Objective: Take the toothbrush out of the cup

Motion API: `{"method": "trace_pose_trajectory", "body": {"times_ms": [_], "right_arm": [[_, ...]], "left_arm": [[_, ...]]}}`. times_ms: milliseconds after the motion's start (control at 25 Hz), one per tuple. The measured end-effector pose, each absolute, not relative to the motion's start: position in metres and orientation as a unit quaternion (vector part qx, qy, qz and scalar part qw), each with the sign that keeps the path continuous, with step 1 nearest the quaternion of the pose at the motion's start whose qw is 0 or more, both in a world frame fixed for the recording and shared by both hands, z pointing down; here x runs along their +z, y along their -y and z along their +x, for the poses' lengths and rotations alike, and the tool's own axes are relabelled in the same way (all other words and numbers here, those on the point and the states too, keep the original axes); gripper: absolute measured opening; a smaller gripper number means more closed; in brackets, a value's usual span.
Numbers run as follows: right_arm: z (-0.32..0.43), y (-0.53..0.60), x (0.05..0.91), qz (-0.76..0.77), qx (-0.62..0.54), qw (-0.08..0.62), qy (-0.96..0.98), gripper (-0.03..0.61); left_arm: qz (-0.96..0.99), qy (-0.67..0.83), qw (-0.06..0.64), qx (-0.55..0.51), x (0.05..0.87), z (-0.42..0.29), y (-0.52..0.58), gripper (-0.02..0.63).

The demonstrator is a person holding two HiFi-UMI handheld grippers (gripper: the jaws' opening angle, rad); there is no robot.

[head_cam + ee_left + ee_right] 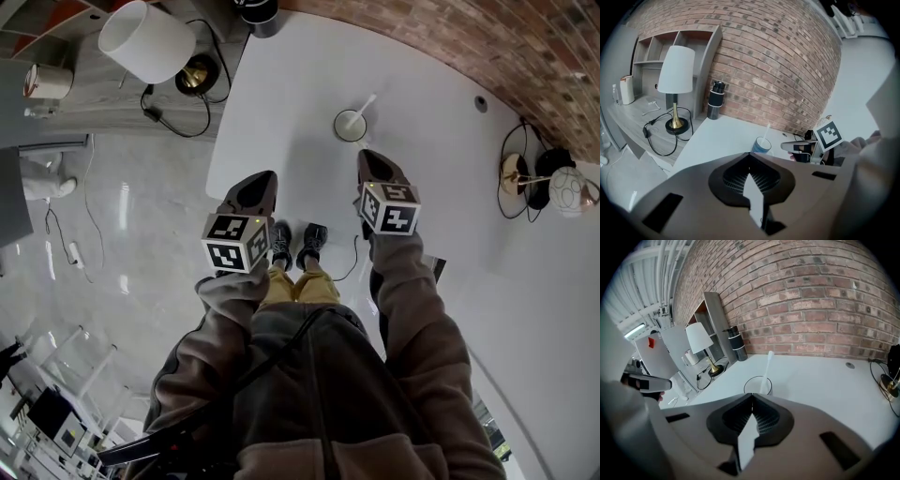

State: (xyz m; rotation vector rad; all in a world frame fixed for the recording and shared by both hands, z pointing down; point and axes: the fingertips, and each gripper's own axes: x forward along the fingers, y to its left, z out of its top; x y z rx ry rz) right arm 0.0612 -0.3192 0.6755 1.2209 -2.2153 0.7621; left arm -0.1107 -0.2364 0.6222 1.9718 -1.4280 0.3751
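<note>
The right gripper (751, 397) is shown with its jaws drawn together on nothing, and the cup (758, 385) stands on the white table (300, 84) straight ahead of its tip, near but apart. The toothbrush (767, 366) is seen standing in that cup, its long axis close to upright and tilted slightly away toward the brick wall. The left gripper (258, 187) – likewise closed and empty – is held farther from the cup, so the right one is judged better placed for the reach.
</note>
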Motion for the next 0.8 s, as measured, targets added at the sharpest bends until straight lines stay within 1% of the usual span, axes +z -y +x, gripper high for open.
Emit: {"method": "trace_pose_trajectory", "body": {"times_ms": [720,760,800], "right_arm": [[0.058,0.390,0.700,0.462,0.263,0.260,0.806,0.003],[0.058,0.394,0.701,0.464,0.262,0.261,0.805,0.005],[0.058,0.397,0.702,0.465,0.263,0.261,0.804,0.030]], "left_arm": [[0.734,0.554,0.363,0.153,0.652,-0.124,0.223,-0.011],[0.732,0.555,0.364,0.154,0.653,-0.126,0.222,-0.011],[0.731,0.556,0.365,0.154,0.654,-0.128,0.222,-0.011]]}}
